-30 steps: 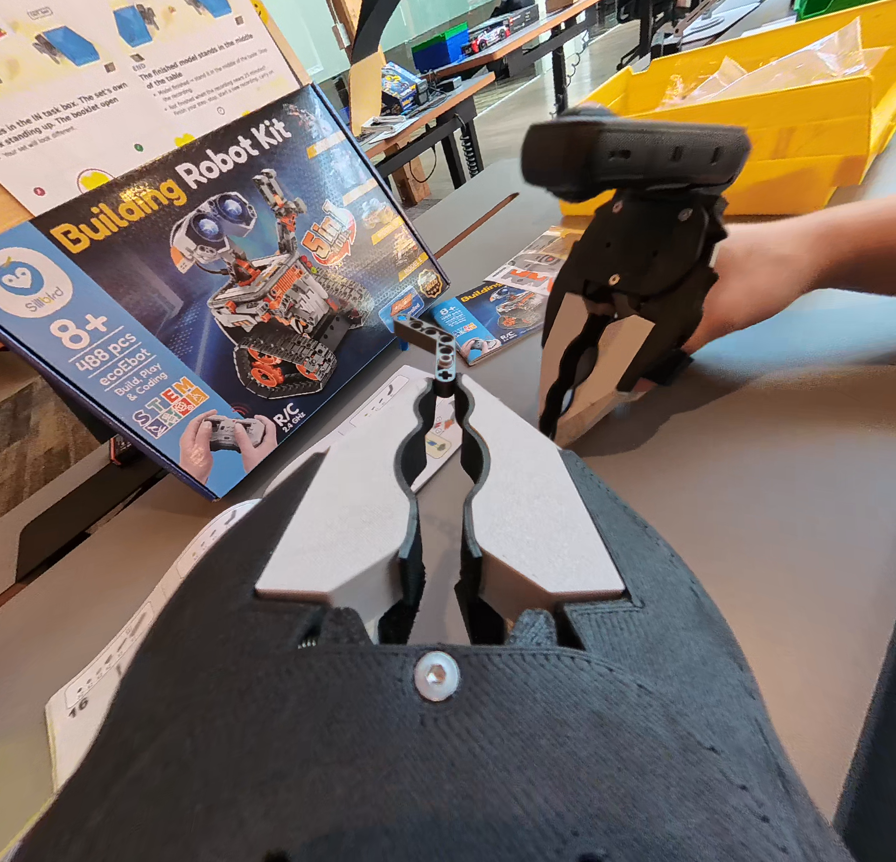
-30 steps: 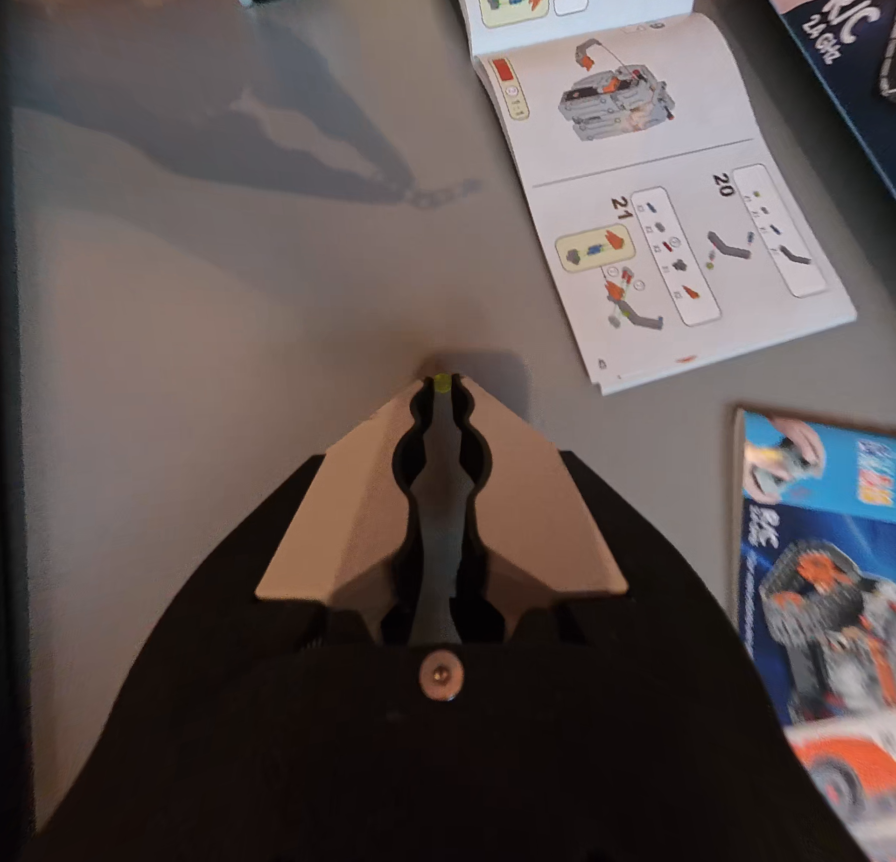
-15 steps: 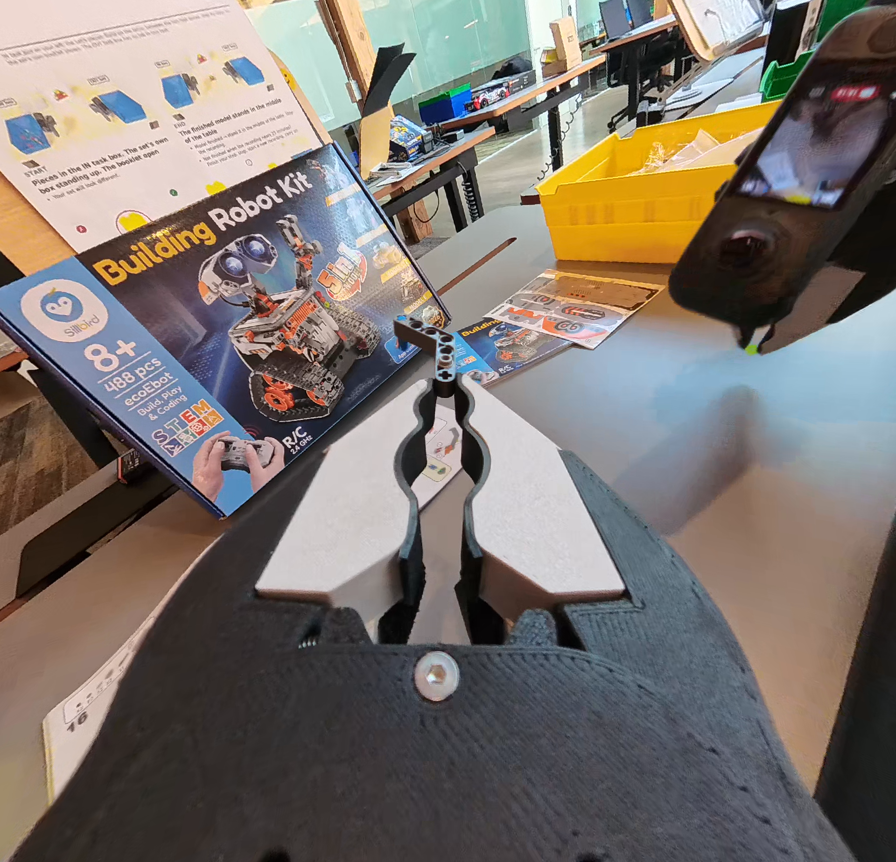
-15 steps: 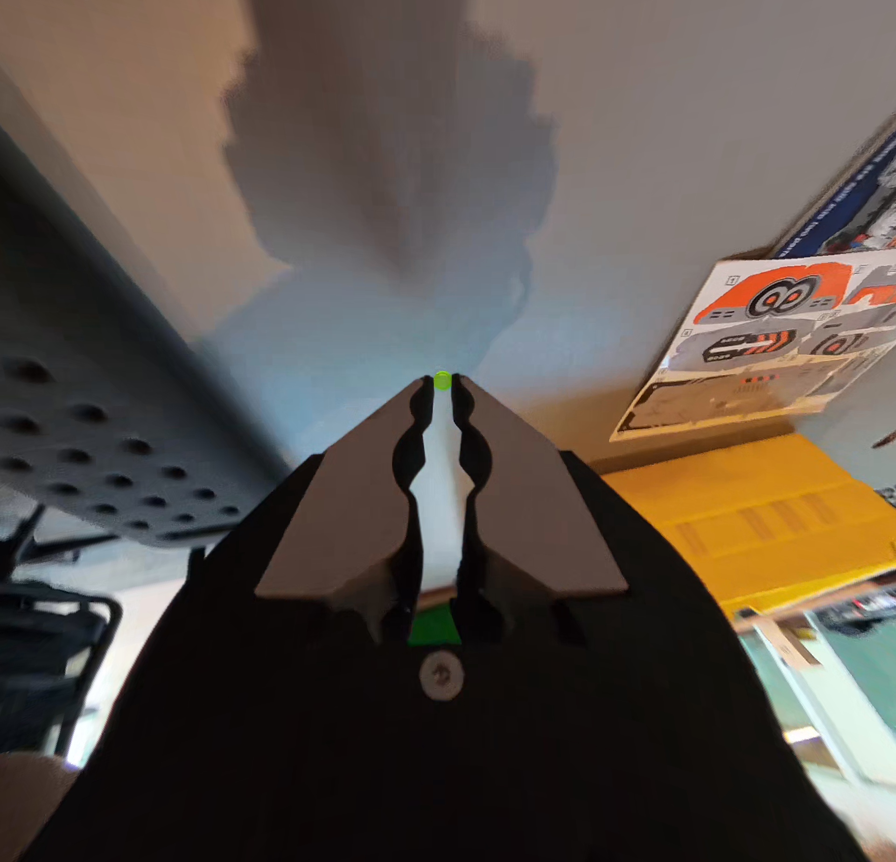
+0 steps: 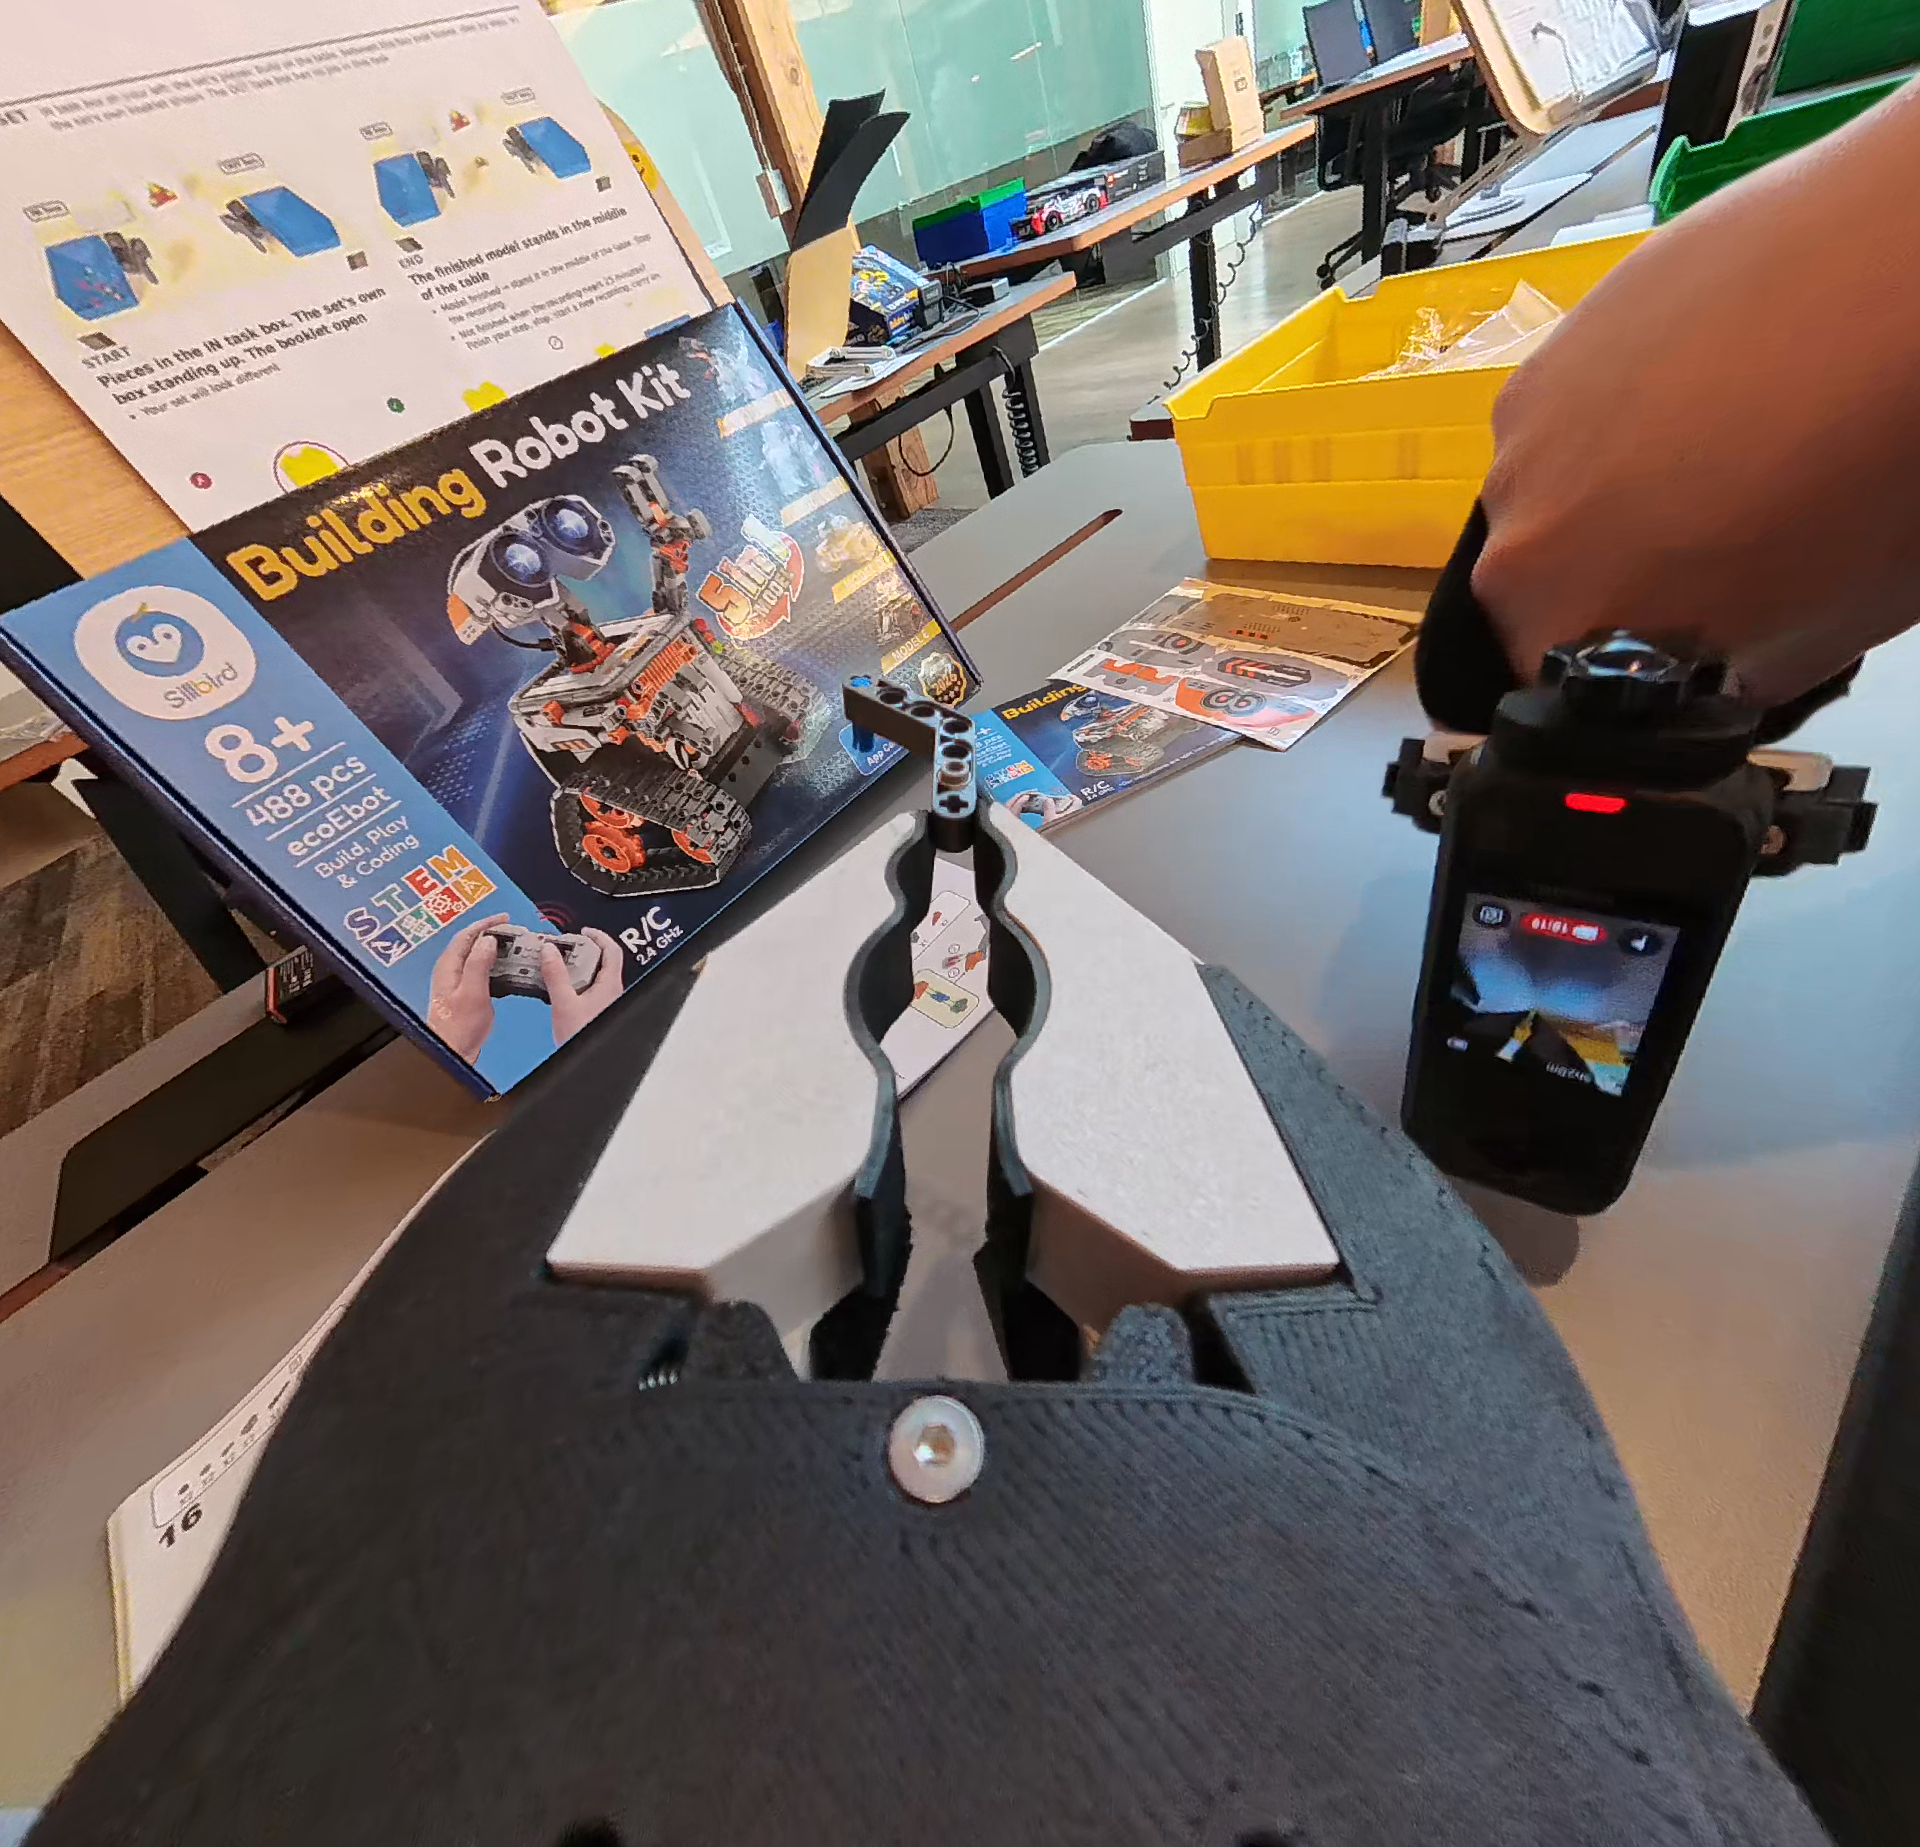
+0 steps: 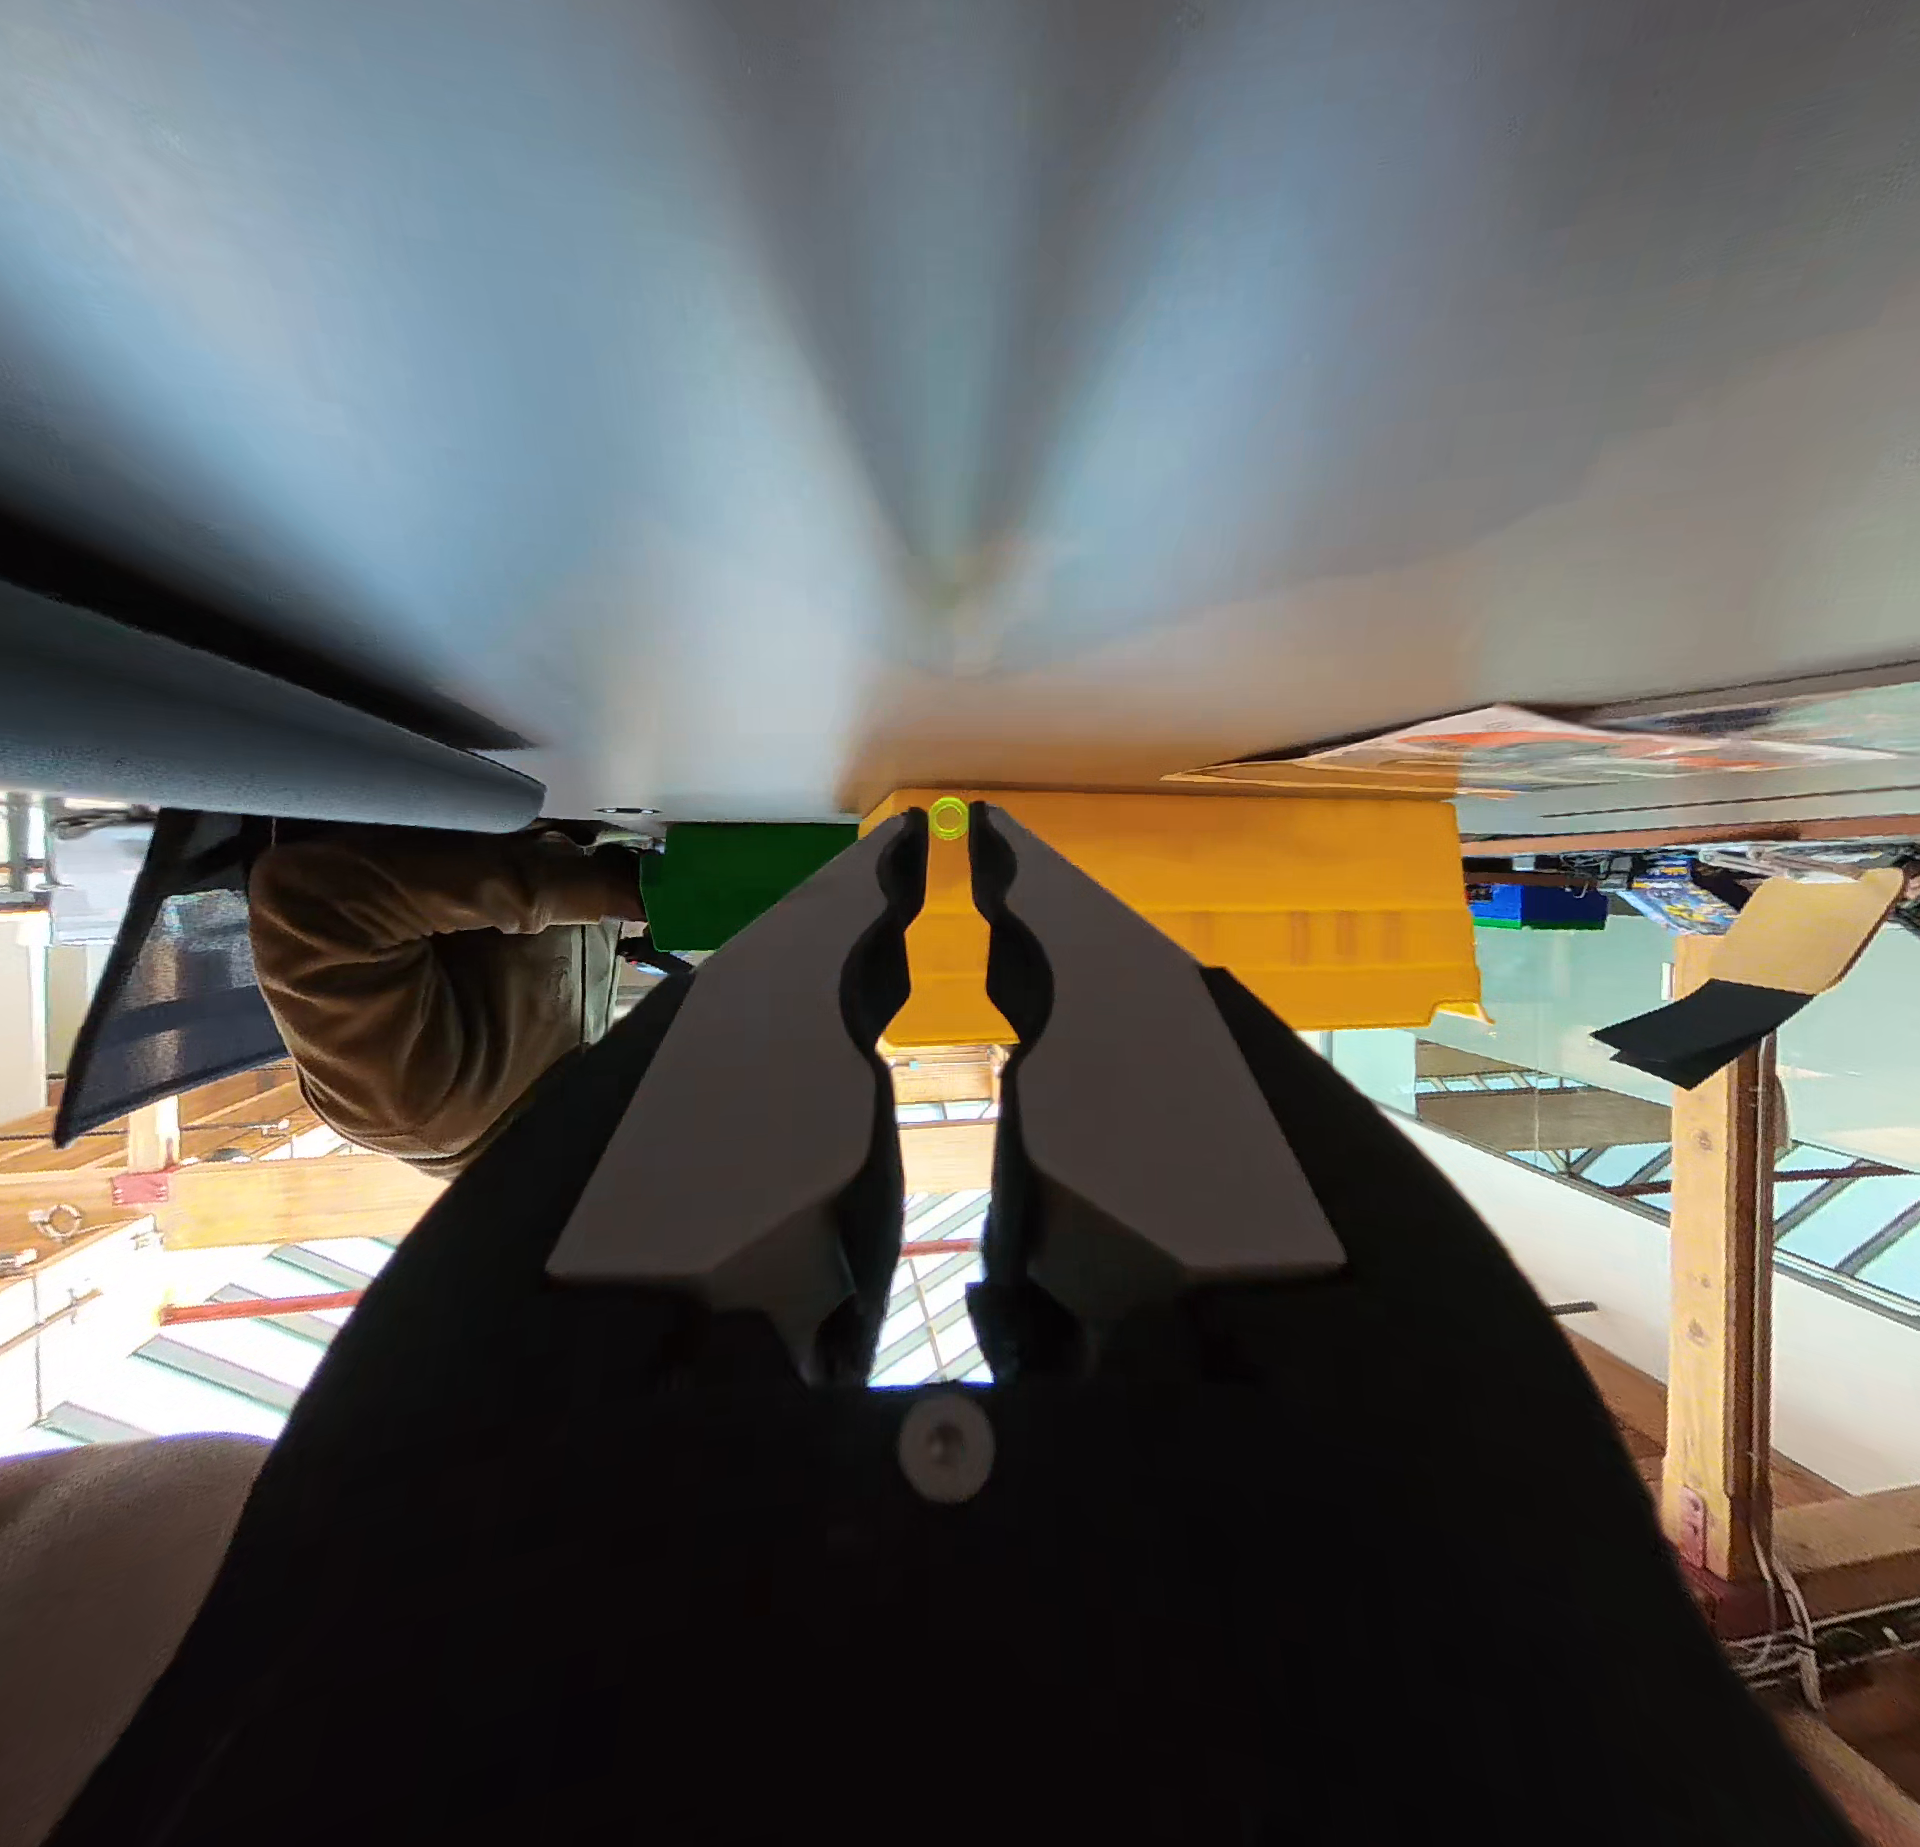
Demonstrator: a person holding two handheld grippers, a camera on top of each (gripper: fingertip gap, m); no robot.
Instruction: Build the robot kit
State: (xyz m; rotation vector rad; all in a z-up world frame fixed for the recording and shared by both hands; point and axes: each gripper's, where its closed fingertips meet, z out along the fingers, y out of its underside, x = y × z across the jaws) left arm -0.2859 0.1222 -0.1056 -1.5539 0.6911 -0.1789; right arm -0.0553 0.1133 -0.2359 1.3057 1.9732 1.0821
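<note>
My left gripper (image 5: pixel 951 829) is shut on a black angled beam with holes (image 5: pixel 928 748) and holds it upright above the grey table (image 5: pixel 1299 893). In front of it leans the blue robot kit box (image 5: pixel 468 696). My right gripper (image 6: pixel 948 821) is turned upside down and is shut on a small yellow-green round pin (image 6: pixel 948 818). In the left wrist view the right gripper shows only its back with the camera and lit screen (image 5: pixel 1558 976), held by a hand (image 5: pixel 1683 488) at the right, low over the table.
A yellow bin (image 5: pixel 1340 447) stands at the back right; it shows inverted in the right wrist view (image 6: pixel 1226 914). A sticker sheet (image 5: pixel 1236 654) and small booklet (image 5: pixel 1091 748) lie before it. An open instruction booklet (image 5: pixel 177 1527) lies under my left gripper. A person in brown (image 6: pixel 416 976) is beyond. The gap from one gripper's tips to the other's is roughly 25 cm.
The right gripper lifted the yellow-green pin off the table, rolled over until its view is upside down, and came beside the left gripper. The left gripper rose slightly, still holding the beam.
</note>
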